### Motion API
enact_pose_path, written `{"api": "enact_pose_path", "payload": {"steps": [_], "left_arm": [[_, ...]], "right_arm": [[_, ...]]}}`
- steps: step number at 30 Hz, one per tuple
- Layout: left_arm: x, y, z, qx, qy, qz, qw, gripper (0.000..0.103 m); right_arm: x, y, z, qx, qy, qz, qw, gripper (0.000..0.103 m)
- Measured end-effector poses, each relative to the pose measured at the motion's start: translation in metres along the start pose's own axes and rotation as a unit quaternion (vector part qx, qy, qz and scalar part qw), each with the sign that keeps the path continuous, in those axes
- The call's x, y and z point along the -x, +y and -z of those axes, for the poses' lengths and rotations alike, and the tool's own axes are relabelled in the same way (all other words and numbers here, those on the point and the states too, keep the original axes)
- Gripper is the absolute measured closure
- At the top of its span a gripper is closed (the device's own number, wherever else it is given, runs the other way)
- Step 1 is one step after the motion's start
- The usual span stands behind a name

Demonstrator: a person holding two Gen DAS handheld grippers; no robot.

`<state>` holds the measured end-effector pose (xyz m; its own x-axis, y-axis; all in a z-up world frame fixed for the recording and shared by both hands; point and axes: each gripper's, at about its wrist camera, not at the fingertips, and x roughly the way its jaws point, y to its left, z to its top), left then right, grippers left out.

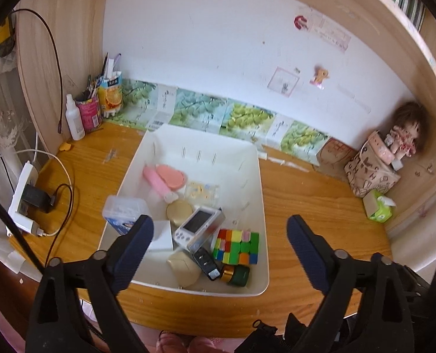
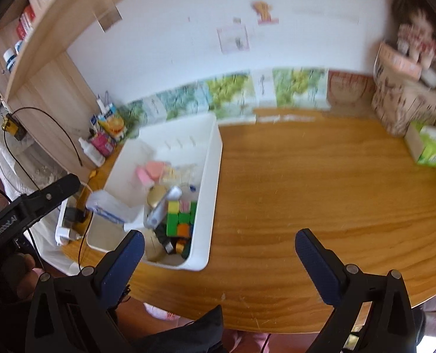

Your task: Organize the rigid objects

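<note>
A white bin (image 1: 256,182) stands on the wooden desk (image 1: 320,206) and holds several rigid items: a colourful puzzle cube (image 1: 236,246), a white handheld game console (image 1: 195,226), a pink case (image 1: 168,178), a gold round tin (image 1: 179,212), a black key fob (image 1: 206,261) and a green-gold jar (image 1: 235,275). A clear plastic box (image 1: 123,212) leans on the bin's left rim. My left gripper (image 1: 220,235) hovers wide open above the bin's near end, with nothing between its fingers. In the blurred right wrist view my right gripper (image 2: 219,248) is open and empty above the desk, right of the bin (image 2: 209,182).
At the back left stand a spray bottle (image 1: 74,120) and pen cups (image 1: 100,103). A power strip (image 1: 26,198) with cables lies at the left edge. A doll (image 1: 406,135) on a patterned bag and a green tissue pack (image 1: 378,206) fill the right corner.
</note>
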<state>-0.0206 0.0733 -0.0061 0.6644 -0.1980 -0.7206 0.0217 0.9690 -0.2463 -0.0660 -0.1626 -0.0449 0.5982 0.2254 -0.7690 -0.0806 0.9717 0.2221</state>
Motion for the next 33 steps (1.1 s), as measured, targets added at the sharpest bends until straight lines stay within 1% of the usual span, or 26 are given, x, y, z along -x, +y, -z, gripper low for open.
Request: {"api": "enact_pose_path", "payload": {"steps": [3, 10, 14, 21, 25, 33], "left_arm": [[0.005, -0.002, -0.002, -0.004, -0.011, -0.002, 0.9999, 0.001], [0.008, -0.016, 0.004, -0.042, -0.018, -0.016, 0.9988, 0.001], [0.012, -0.02, 0.007, -0.055, -0.034, -0.028, 0.9975, 0.001], [0.016, -0.019, 0.004, -0.056, -0.056, -0.052, 0.9955, 0.001], [0.014, -0.018, 0.004, -0.055, -0.056, -0.069, 0.9945, 0.001], [0.011, -0.019, 0.007, -0.057, -0.05, -0.077, 0.9941, 0.001]], "right_arm": [[0.013, 0.005, -0.004, 0.003, -0.022, 0.015, 1.0, 0.0], [0.025, 0.006, 0.003, -0.007, -0.041, 0.029, 0.999, 0.0], [0.025, 0.009, 0.002, -0.002, -0.051, 0.032, 0.998, 0.0], [0.021, 0.016, -0.002, 0.018, -0.053, 0.028, 0.998, 0.0], [0.017, 0.017, -0.003, 0.023, -0.046, 0.029, 0.998, 0.0], [0.011, 0.015, -0.001, 0.019, -0.027, 0.031, 0.999, 0.0]]}}
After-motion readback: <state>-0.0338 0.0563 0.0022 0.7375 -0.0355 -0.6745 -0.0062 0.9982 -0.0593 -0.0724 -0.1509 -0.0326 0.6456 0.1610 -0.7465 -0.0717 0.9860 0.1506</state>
